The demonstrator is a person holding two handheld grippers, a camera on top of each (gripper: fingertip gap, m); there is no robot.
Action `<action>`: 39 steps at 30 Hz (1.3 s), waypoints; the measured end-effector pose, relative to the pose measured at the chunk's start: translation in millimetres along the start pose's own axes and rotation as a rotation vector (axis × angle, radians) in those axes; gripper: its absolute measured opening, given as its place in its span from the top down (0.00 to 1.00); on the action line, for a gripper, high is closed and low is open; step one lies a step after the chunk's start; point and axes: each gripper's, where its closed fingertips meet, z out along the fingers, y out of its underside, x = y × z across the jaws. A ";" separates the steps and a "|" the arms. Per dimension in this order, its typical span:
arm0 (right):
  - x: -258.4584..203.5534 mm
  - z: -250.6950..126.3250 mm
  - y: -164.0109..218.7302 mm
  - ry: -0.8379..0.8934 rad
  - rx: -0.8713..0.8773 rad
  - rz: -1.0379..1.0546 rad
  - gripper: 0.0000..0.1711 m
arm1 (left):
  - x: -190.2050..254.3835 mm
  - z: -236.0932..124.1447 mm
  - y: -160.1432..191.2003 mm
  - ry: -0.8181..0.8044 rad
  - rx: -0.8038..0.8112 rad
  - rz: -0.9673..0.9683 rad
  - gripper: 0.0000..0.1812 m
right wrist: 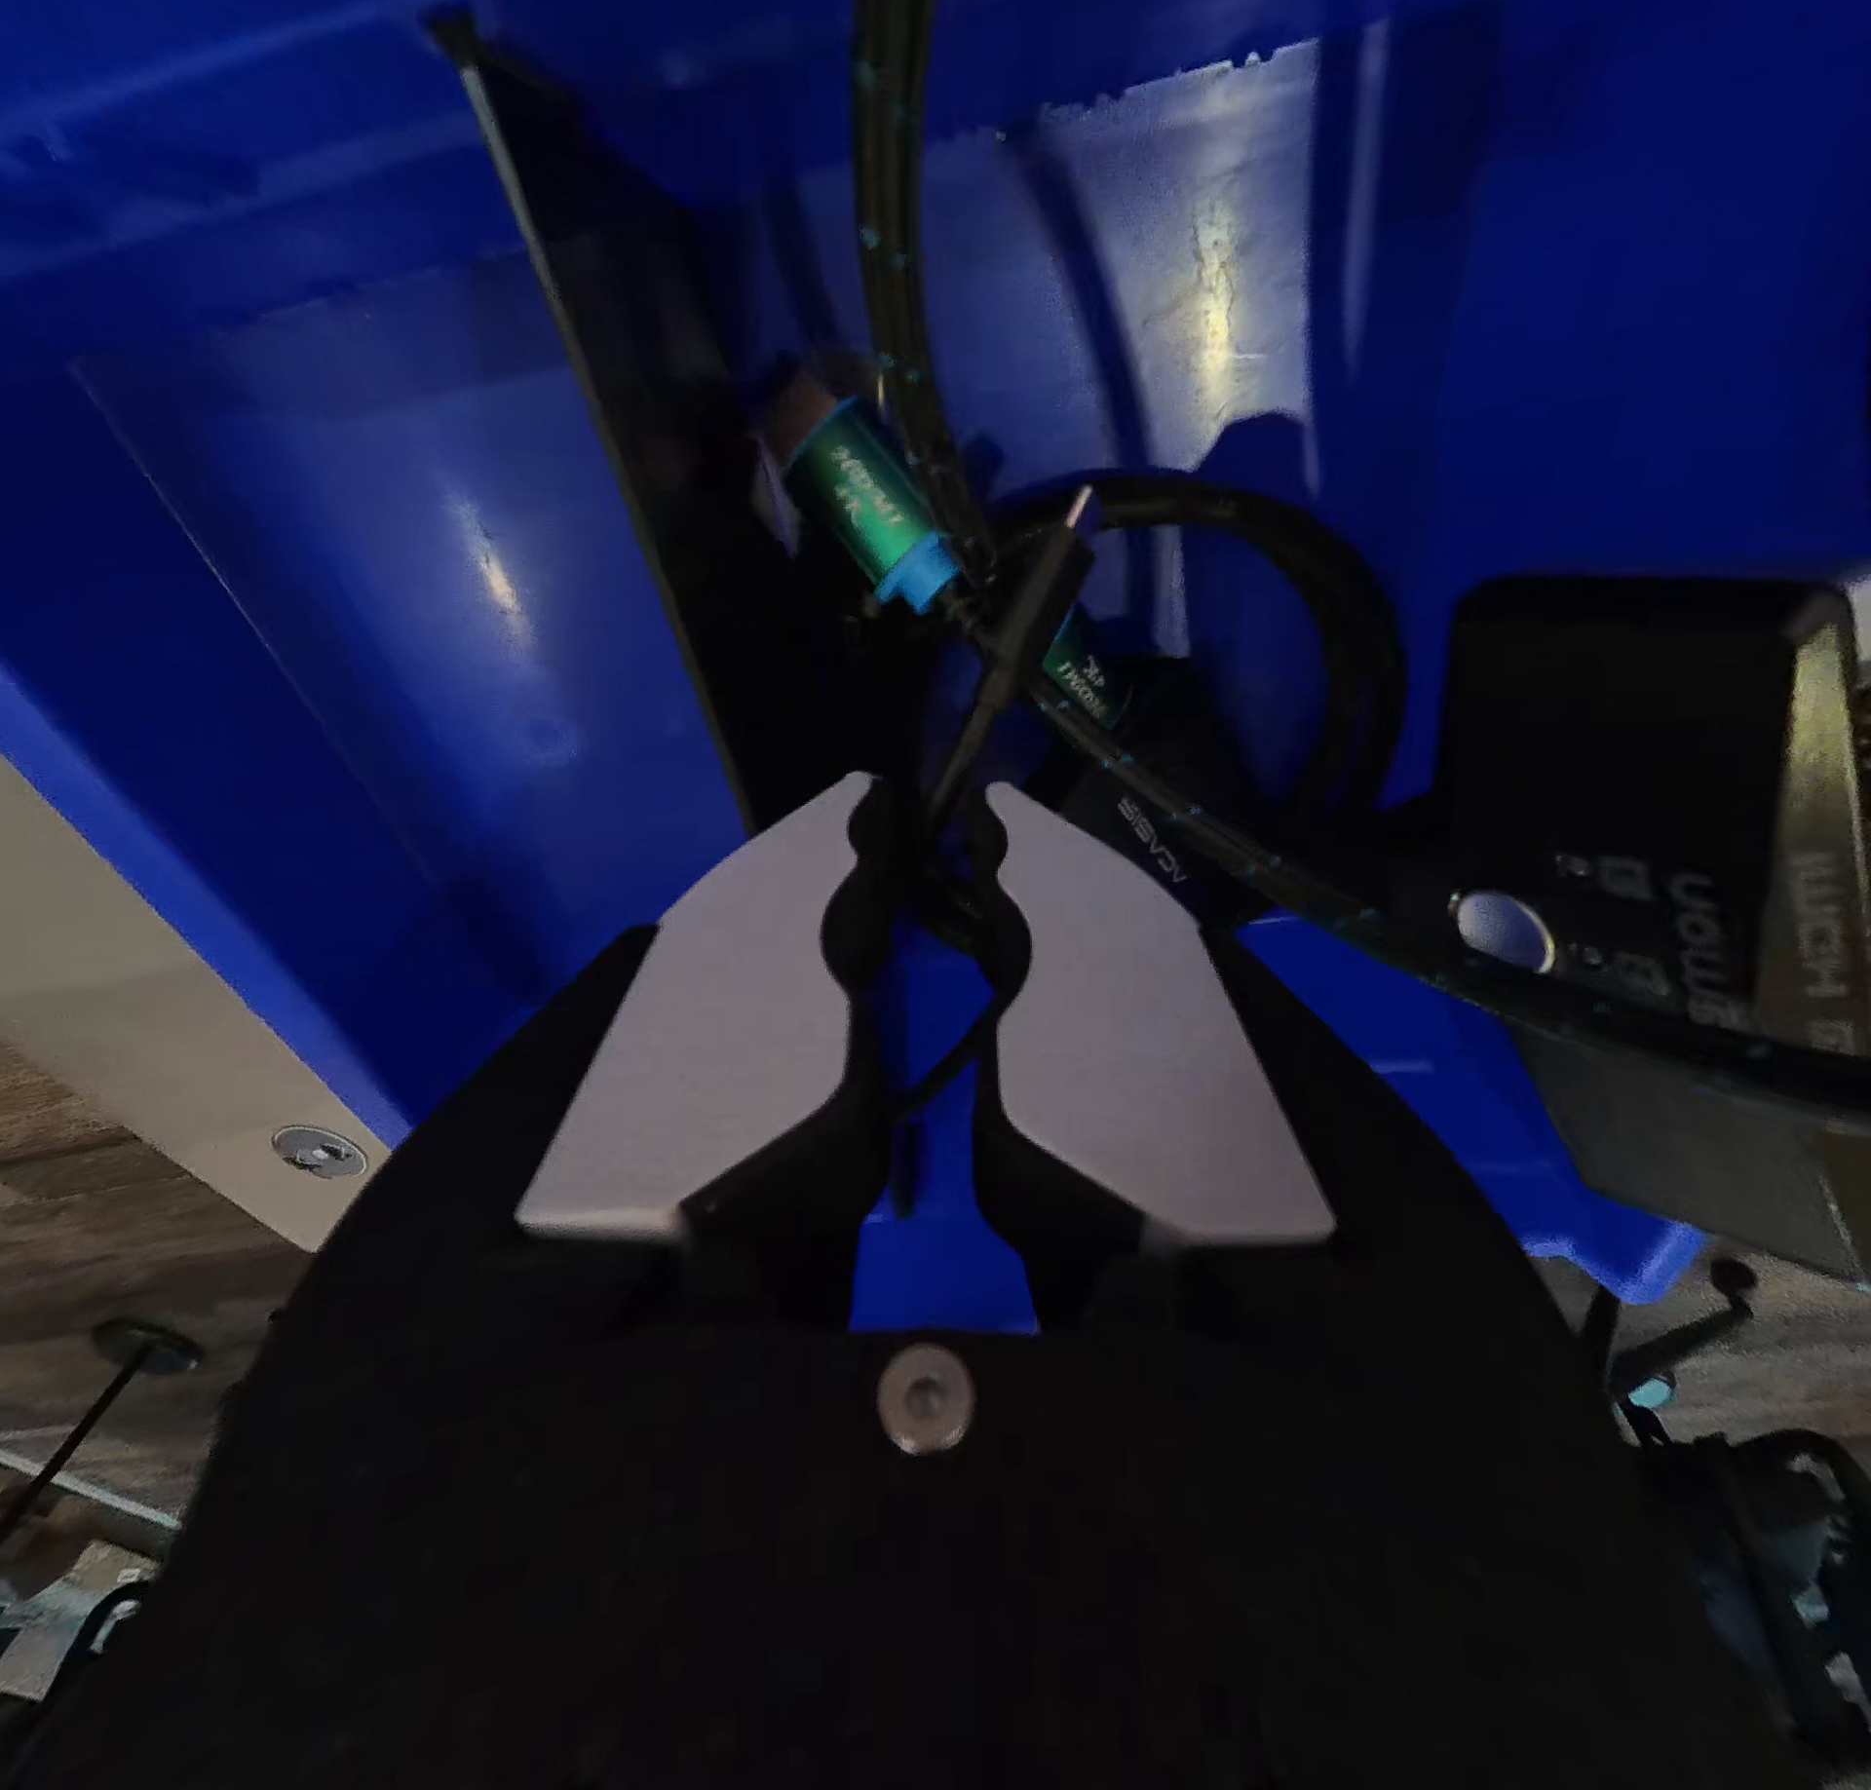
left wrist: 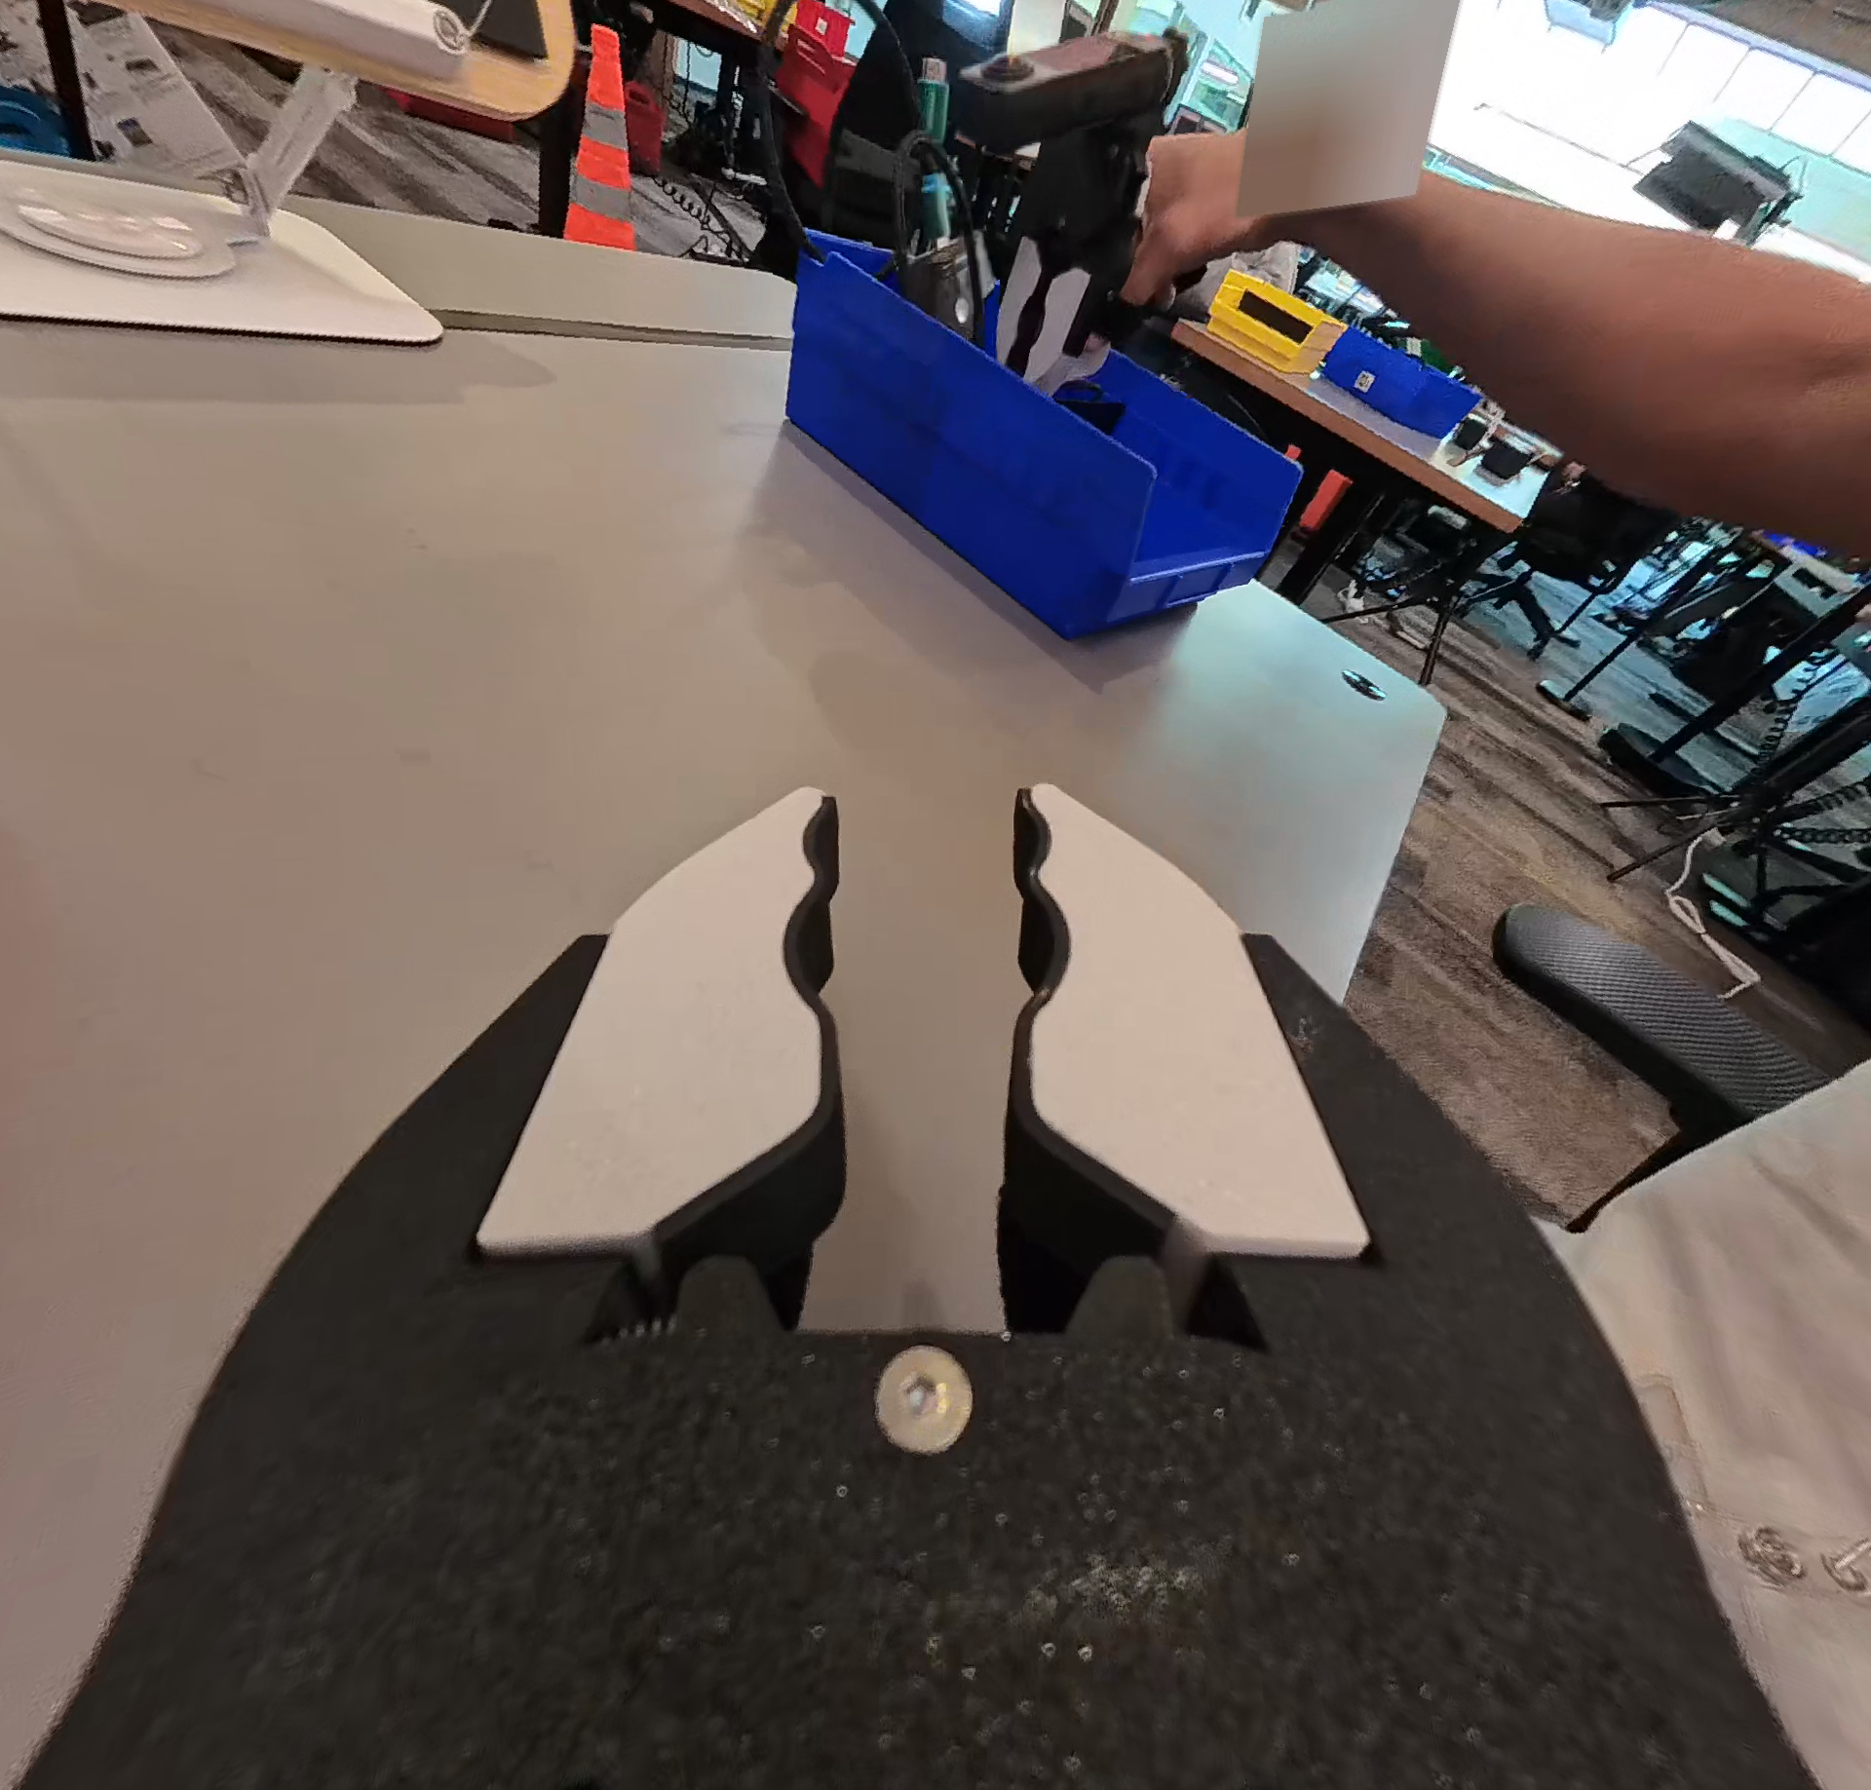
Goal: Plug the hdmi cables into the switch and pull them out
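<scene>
- The left gripper [left wrist: 926,810] is held low over the grey counter [left wrist: 405,628], pointing forward toward the far side.
- Its two fingers [left wrist: 699,1033] are spread apart with only bare counter showing between them. They hold nothing.
- The person's bare arm [left wrist: 1620,344] reaches across from the right side, and the hand [left wrist: 1180,223] holds the right gripper [left wrist: 1043,334], tipped down into the blue bin [left wrist: 1012,486].
- The blue bin sits near the far right corner of the counter.
- In the right wrist view, the right gripper [right wrist: 926,810] is deep inside the bin, and it is dark in there.
- Its fingers [right wrist: 739,1023] are nearly together and seem to be pinching a thin black cable [right wrist: 962,739]; the dim light makes the grip hard to see.
- Just past the fingertips is a green HDMI plug [right wrist: 861,506] with a light blue collar, tangled up with black braided HDMI cables [right wrist: 901,253].
- A second green plug [right wrist: 1083,678] peeks out from behind the cables.
- The black switch [right wrist: 1640,810] lies in the bin on the right, with a braided cable crossing over its near corner.
- An orange cone [left wrist: 602,142] stands on the floor beyond the counter.
</scene>
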 end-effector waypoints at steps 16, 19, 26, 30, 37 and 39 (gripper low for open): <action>13.0 -3.0 -10.6 -0.042 0.307 0.252 0.78 | 5.7 4.0 3.9 0.021 -0.017 0.005 0.82; 16.6 -2.6 -16.2 -0.032 0.336 0.284 0.76 | 6.6 4.5 4.0 0.018 -0.019 0.015 0.82; 37.5 -13.8 -20.0 0.240 0.462 0.298 0.52 | 6.8 3.4 2.3 0.019 -0.011 0.016 0.82; 29.3 -28.1 -14.3 0.376 0.456 0.269 0.47 | 5.8 3.4 2.1 0.022 -0.009 0.010 0.82; -7.3 -90.1 0.8 0.466 0.655 0.395 0.47 | -9.3 -14.5 -13.0 -0.073 0.045 0.064 0.82; -32.7 -111.0 8.3 0.520 0.726 0.452 0.49 | -23.3 -37.6 -28.5 -0.179 0.104 0.100 0.80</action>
